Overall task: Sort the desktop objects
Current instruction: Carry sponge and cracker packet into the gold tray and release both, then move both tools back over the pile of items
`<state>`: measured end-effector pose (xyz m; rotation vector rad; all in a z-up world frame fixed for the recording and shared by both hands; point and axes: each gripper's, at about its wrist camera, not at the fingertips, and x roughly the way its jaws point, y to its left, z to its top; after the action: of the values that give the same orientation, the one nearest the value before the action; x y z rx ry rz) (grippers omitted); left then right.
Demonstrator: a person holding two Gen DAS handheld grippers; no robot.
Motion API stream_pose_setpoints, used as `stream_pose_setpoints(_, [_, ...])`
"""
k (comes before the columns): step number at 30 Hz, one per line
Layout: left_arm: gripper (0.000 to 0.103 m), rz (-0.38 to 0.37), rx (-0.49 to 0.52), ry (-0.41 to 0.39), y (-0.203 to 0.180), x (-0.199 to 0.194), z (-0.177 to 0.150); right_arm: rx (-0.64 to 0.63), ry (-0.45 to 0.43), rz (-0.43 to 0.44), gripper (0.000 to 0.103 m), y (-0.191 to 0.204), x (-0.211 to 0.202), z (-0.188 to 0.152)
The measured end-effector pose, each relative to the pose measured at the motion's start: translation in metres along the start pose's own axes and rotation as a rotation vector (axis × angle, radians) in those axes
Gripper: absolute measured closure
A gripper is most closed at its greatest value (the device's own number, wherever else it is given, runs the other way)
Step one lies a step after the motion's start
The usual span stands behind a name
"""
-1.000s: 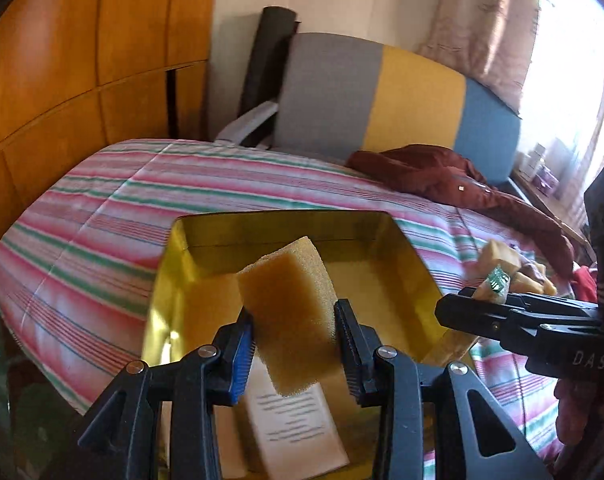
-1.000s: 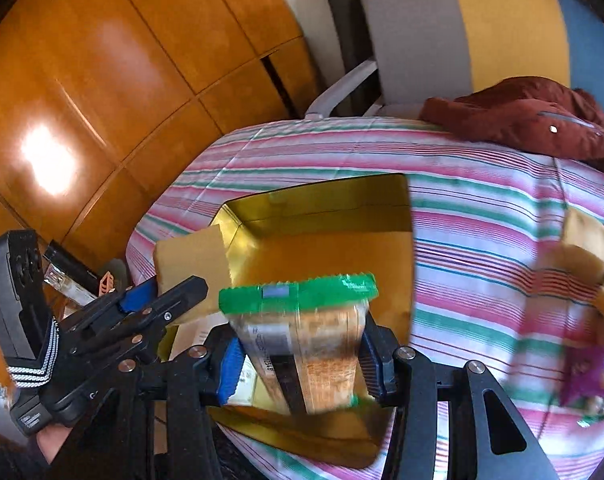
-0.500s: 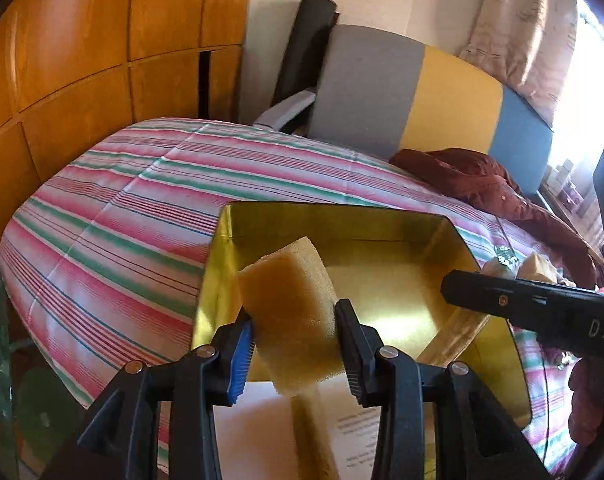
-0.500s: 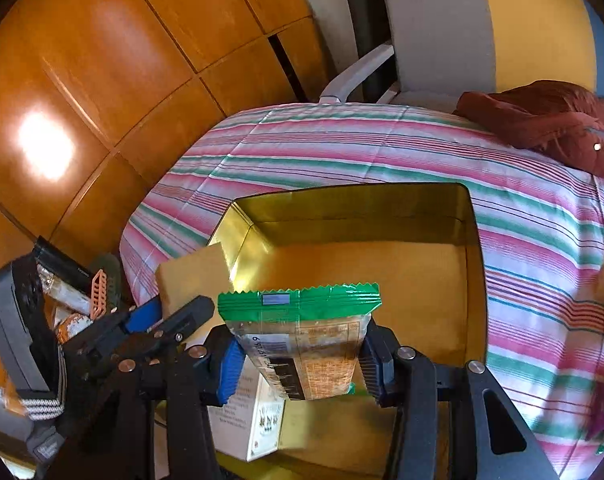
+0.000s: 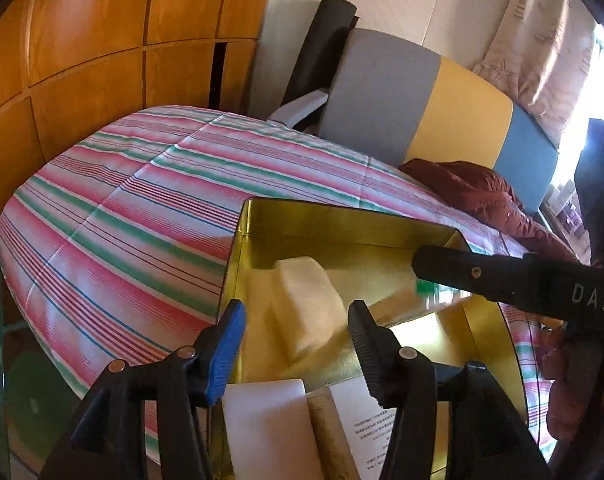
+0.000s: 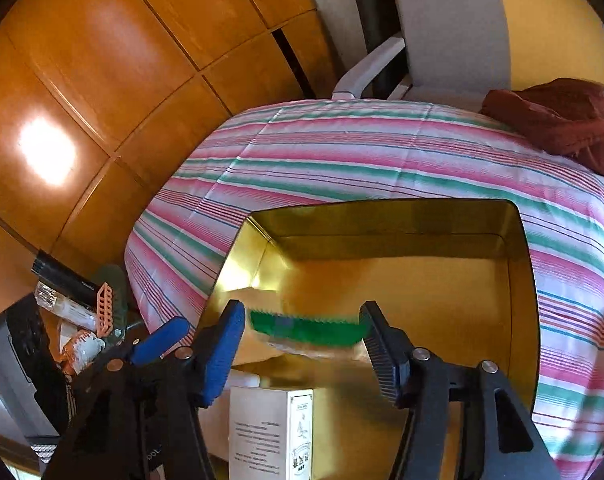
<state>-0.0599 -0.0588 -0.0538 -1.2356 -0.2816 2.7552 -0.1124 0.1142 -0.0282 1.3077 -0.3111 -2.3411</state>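
Striped cloth [image 5: 113,216] covers the surface, with a gold tin [image 5: 342,220] near its front edge. Above the tin, the left gripper [image 5: 295,326] is spread wide with nothing in its grip; the sponge [image 5: 308,304] lies inside the tin by its left wall. Right gripper [image 6: 304,334] is likewise wide open, the blurred green packet [image 6: 308,330] loose between its fingers over the tin. A white box [image 6: 271,432] lies at the tin's near edge.

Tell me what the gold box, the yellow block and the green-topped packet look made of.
Box: probably thin metal, glossy gold; its walls mirror light. Yellow block: likely sponge foam, matte and soft-edged, though blurred. Packet: seemingly plastic film, with a zigzag-cut green top seal, also blurred.
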Motion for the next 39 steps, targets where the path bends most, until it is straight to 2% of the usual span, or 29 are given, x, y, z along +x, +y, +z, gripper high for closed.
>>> stream_pose_setpoints(2, [0.049,0.000,-0.013,-0.006,0.003,-0.004,0.000,0.009,-0.005,0.004,0.038,-0.002,-0.002,-0.001])
stream_pose_setpoints(8, [0.049,-0.010,-0.033,-0.034,0.003,-0.021,-0.005,-0.003,-0.048,-0.041,0.020,-0.001,-0.017,-0.012])
stream_pose_setpoints(21, [0.049,-0.047,0.002,-0.025,-0.016,-0.031,-0.015,-0.070,-0.192,-0.212,0.003,-0.007,-0.066,-0.040])
stream_pose_setpoints(29, [0.049,-0.101,0.070,-0.006,-0.047,-0.034,-0.021,-0.032,-0.216,-0.290,0.001,-0.033,-0.087,-0.059])
stream_pose_setpoints(39, [0.049,-0.165,0.155,0.034,-0.086,-0.035,-0.027,0.137,-0.214,-0.400,0.000,-0.106,-0.123,-0.088])
